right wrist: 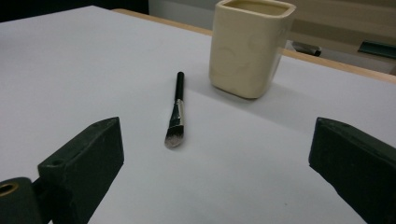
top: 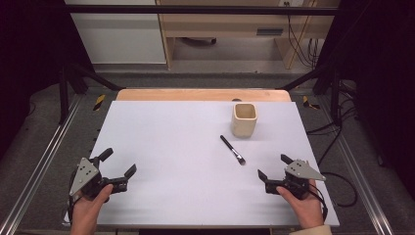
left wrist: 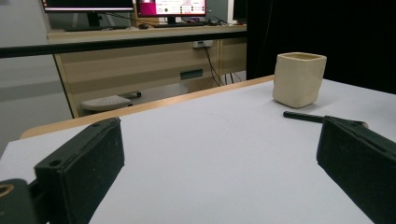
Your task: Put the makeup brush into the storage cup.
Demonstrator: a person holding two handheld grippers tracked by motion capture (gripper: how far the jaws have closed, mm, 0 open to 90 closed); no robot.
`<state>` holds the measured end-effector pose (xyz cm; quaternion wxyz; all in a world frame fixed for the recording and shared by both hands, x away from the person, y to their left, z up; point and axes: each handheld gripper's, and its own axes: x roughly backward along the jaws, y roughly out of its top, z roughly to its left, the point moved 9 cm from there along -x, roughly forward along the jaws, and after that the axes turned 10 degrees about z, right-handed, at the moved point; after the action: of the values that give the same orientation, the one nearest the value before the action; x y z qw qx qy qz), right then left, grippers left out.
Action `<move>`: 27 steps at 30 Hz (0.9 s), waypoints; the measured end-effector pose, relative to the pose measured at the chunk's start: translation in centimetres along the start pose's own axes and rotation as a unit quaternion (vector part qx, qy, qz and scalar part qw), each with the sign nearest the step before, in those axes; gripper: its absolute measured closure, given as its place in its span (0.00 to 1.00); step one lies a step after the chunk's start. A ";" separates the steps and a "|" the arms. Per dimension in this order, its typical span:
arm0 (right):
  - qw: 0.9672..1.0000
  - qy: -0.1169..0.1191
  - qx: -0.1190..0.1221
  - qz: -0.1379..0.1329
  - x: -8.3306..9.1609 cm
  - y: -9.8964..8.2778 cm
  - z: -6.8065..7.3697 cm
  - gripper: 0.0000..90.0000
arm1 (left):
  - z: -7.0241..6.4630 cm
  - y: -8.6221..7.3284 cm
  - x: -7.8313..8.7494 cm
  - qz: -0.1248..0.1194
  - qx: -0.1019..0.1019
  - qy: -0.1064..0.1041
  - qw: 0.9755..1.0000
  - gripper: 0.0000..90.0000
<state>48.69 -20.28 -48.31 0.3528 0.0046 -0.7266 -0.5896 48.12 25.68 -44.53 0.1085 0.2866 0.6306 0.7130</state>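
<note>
**Brush lay flat by cup, both grippers open and empty**

Brush (top: 232, 150) lay flat on the table (top: 161, 147), just in front of the cup (top: 243, 119), a little to its left, not touching it. Bristle end pointed away from the cup toward the person, handle end toward the cup. Cup stood upright, mouth open; whether anything was inside could not be told.

Right gripper (top: 274, 168) sat near the brush, on the near side of the cup and to its right, fingers spread wide with nothing between them. In the right gripper view the brush (right wrist: 176, 112) lay ahead between the two fingers (right wrist: 81, 161), well short of them. Left gripper (top: 118, 163) was far off the cup's left, fingers wide apart too, empty.

Judged step: right gripper reach for the brush. To do it well, likely best to come in low, turn the wrist so the fingers straddled the thin handle crosswise, and pinch on the black handle rather than the bristles. The thin handle lay flat on the table, so a shallow grab could slip or skid it toward the cup. Left gripper probably only needed to stay clear.
</note>
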 end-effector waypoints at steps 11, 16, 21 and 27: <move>0.998 -0.006 0.016 0.061 0.0 1.0 0.6 0.10 | 0.0 0.0 0.3 -0.002 -0.002 -0.002 1.000 0.00; 0.997 -0.006 0.021 0.078 -0.2 1.5 0.7 0.09 | 0.0 0.0 0.4 -0.003 -0.005 -0.001 1.000 0.00; 0.995 -0.001 0.032 0.098 -0.6 2.9 1.2 0.09 | 0.0 0.0 0.5 -0.002 -0.007 -0.001 1.000 0.00; 0.989 0.006 0.047 0.137 -1.5 3.5 2.0 0.09 | 0.1 0.1 0.8 -0.003 -0.015 0.004 1.000 0.00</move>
<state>50.25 -16.91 -46.18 0.4342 -0.0744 -0.7451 -0.5007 47.59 26.18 -44.25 0.1124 0.2805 0.6211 0.7231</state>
